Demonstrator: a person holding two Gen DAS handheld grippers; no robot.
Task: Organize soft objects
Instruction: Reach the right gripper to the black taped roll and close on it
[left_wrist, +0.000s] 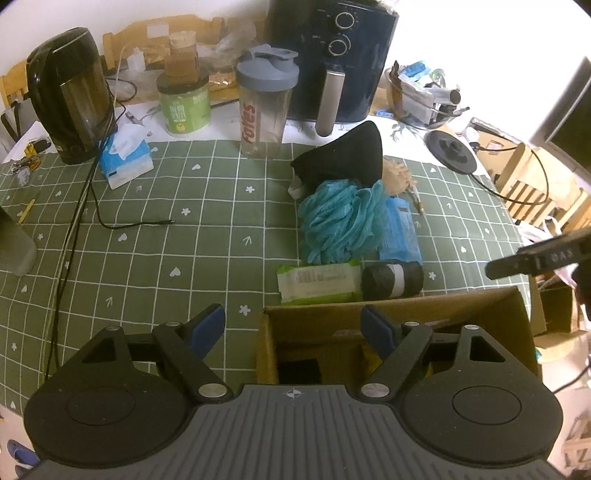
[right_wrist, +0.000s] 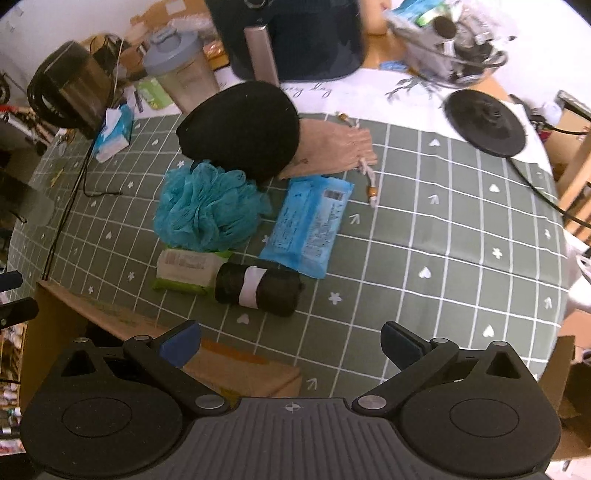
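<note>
Left gripper (left_wrist: 293, 328) and right gripper (right_wrist: 290, 345) are hovering with fingers spread wide, gripping nothing, near the open brown cardboard box (left_wrist: 476, 306) and teal mesh bath pouf (right_wrist: 207, 208)

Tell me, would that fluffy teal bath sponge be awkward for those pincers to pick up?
Probably not. The teal mesh sponge looks airy, so likely light and squashy, collapsing between closing fingers. Its loose ruffles may snag. Bunched and irregular, it seems unlikely to roll, though it leans against the black beanie and might nudge it.

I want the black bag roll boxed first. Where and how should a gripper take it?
Grip the black bag roll across its middle, at the white paper band, coming from above. It lies on its side, its left end against the green wipes pack, so the long sides are free.
</note>
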